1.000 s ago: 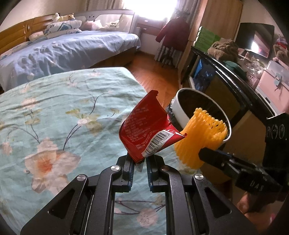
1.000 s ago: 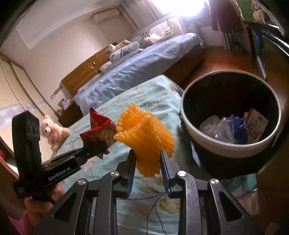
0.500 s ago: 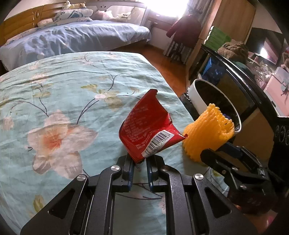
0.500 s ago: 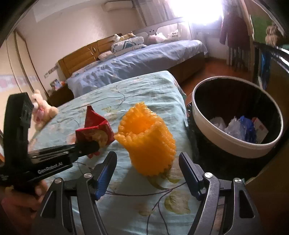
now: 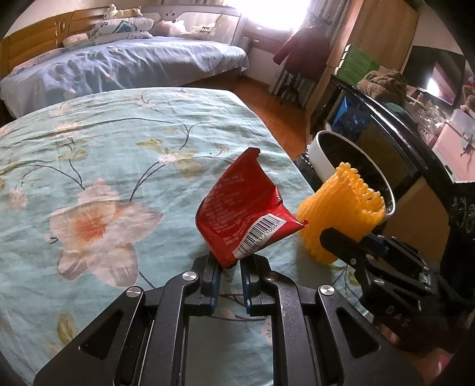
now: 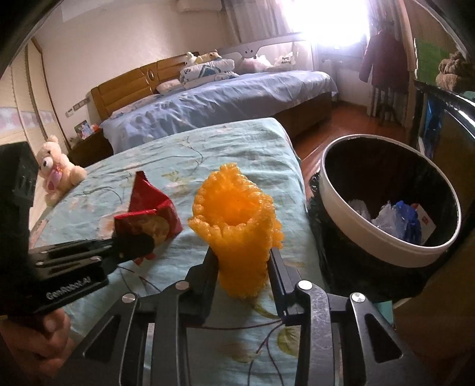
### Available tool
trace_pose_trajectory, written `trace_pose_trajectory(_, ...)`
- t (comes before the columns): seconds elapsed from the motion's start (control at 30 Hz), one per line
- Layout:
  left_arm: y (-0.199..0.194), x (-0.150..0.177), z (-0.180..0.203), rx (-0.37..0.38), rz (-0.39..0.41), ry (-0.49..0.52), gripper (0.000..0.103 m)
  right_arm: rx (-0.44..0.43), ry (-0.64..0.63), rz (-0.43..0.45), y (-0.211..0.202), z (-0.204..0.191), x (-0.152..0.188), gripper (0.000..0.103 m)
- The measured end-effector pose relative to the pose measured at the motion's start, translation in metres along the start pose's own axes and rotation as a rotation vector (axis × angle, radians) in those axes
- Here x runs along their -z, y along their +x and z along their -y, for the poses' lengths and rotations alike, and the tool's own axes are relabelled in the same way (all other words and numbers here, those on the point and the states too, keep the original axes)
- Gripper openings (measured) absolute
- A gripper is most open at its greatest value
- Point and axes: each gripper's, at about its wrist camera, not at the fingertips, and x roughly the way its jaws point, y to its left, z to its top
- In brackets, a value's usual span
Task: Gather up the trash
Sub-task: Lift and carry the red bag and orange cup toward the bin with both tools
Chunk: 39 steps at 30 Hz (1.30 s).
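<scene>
The left hand-held gripper point(image 5: 228, 274) is clenched on the bottom edge of a crumpled red foil snack wrapper point(image 5: 243, 210), held above the floral teal bed point(image 5: 118, 154). Just to its right, the right hand-held gripper point(image 6: 242, 267) grasps an orange foam mesh sleeve point(image 6: 237, 225) near the black white-rimmed trash bin point(image 6: 335, 196).

Floral bedspread point(image 5: 124, 154) underneath; blue-sheeted bed point(image 6: 225, 101) ahead, wooden headboard point(image 6: 127, 86) left, bright window point(image 6: 329, 20) beyond, wood floor point(image 5: 267, 98).

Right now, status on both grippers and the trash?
Left gripper shut on red wrapper. Right gripper shut on orange foam net. Bin open beside bed, path unobstructed.
</scene>
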Motion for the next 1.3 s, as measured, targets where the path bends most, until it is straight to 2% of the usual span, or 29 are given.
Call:
trace_pose_trajectory(0.7,-0.008,-0.010,0.033,-0.008,0.026,0.077,0.011,-0.047,0.093,0.049,-0.025,0.022,-0.009,0.033)
trace_pose_trajectory(1.3,-0.004,-0.015,0.056,0.035,0.015,0.122,0.011,-0.014,0.173,0.074,-0.043,0.055,-0.005,0.033)
